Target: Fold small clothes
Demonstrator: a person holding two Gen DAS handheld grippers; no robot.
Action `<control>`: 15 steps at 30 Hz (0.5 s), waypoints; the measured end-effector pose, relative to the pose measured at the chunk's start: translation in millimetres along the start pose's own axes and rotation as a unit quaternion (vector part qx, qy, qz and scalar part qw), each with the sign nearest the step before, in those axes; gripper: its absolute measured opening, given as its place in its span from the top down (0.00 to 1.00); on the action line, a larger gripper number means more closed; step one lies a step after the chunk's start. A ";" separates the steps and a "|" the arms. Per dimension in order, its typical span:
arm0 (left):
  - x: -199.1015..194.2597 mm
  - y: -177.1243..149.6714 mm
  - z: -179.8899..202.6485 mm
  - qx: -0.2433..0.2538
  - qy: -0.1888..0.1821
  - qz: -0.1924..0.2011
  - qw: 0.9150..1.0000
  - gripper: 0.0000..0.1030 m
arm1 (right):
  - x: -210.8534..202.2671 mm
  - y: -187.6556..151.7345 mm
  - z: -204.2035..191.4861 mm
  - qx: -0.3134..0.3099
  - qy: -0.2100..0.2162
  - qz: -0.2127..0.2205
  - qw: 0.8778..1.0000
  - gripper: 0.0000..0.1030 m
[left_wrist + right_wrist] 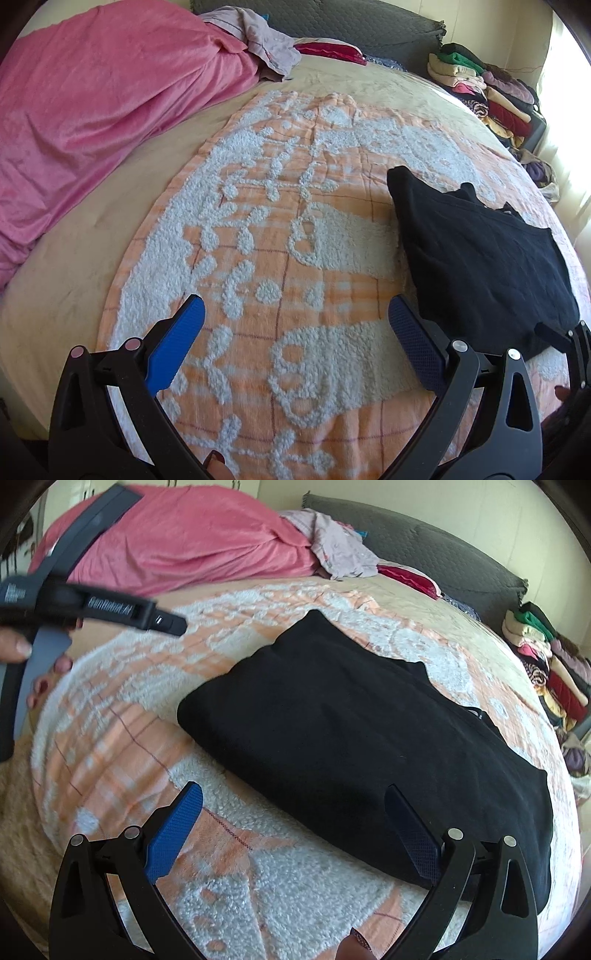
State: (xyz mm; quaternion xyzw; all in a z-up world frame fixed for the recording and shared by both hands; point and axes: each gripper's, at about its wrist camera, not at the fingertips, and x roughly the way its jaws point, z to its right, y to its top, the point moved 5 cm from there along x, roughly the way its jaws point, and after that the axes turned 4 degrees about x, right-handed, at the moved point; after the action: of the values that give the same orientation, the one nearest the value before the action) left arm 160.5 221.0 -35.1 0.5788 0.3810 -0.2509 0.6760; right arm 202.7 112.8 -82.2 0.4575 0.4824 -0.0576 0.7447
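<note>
An orange-and-white tufted towel (pixel 295 236) is lying spread over a beige bedsheet (pixel 110 206), a pink blanket (pixel 103 92) bunching up beside it, a grey headboard cushion (pixel 332 22) standing behind, stacked clothes (pixel 491 92) sitting by the wall

- One black garment (pixel 354 731), folded, on the bed (pixel 74 266).
- One patterned orange blanket (pixel 280 229) beneath that garment.
- One pink cover (pixel 96 103) beyond the garment.
- Two claws, left claw (pixel 295 343) and right claw (pixel 293 830), each spread wide.
</note>
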 end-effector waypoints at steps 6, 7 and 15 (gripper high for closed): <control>10.8 10.6 5.3 0.001 -0.006 -0.003 1.000 0.09 | 21.8 0.5 -6.9 -0.039 -0.037 -0.005 0.999 0.05; 12.8 12.8 6.5 0.001 -0.006 -0.003 1.000 0.09 | 23.7 1.4 -7.0 -0.041 -0.039 -0.002 0.998 0.05; 21.8 29.0 15.8 0.009 -0.005 0.002 1.000 0.09 | 39.7 16.3 -9.0 -0.077 -0.080 0.020 0.994 0.05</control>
State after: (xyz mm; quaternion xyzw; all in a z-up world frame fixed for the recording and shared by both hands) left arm 199.4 213.8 -34.9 0.5843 0.3742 -0.2560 0.6731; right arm 226.3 143.0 -103.6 0.4025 0.4148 -0.0415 0.8150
